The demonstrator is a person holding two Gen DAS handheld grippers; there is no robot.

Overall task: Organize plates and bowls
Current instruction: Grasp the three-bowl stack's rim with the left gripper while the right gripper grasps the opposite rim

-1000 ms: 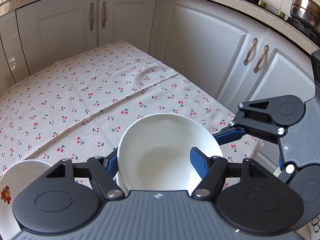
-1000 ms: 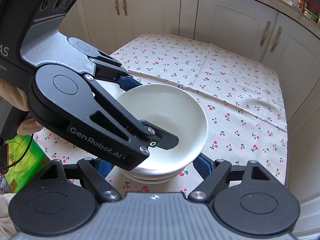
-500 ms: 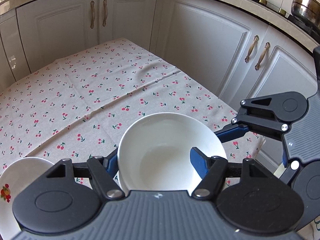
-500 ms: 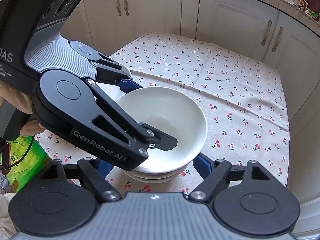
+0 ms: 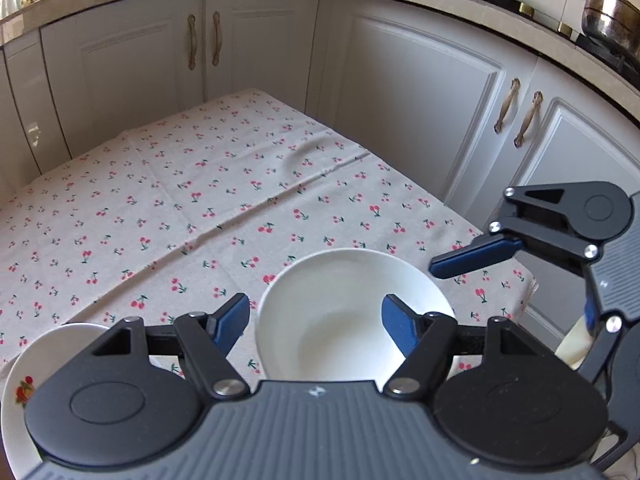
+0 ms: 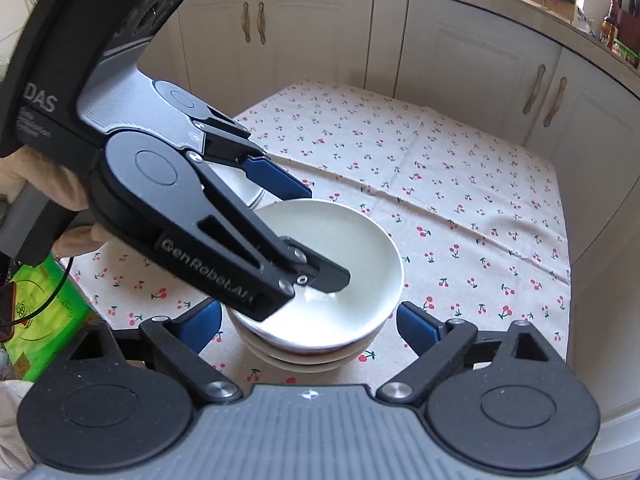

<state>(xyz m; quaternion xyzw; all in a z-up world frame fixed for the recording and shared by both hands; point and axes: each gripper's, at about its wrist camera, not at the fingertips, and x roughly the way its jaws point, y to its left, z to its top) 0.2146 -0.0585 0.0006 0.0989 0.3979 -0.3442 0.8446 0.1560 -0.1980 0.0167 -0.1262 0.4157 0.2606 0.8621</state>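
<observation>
A white bowl (image 5: 336, 316) tops a stack of bowls (image 6: 304, 358) on the cherry-print tablecloth (image 5: 200, 208). My left gripper (image 5: 316, 322) straddles the bowl's left wall, one finger inside and the other just outside the rim. Its jaws are opening, and a small gap shows at the rim. My right gripper (image 6: 310, 328) has the stack between its fingers with a gap on each side, and its jaws are opening too. In the right wrist view the left gripper (image 6: 304, 228) reaches down into the top bowl (image 6: 360, 240). A white plate (image 5: 24, 380) with a fruit print lies left of the stack.
The plate (image 6: 252, 196) shows behind the left gripper. A green package (image 6: 40, 320) lies at the table's near left edge. A gloved hand (image 6: 24, 176) holds the left gripper. White cabinets ring the table, and a steel pot (image 5: 608, 20) stands on the counter.
The right gripper's fingers have spread away from the sides of the bowl stack. The left gripper's outer finger has come off the bowl's rim. Both hands stayed in place.
</observation>
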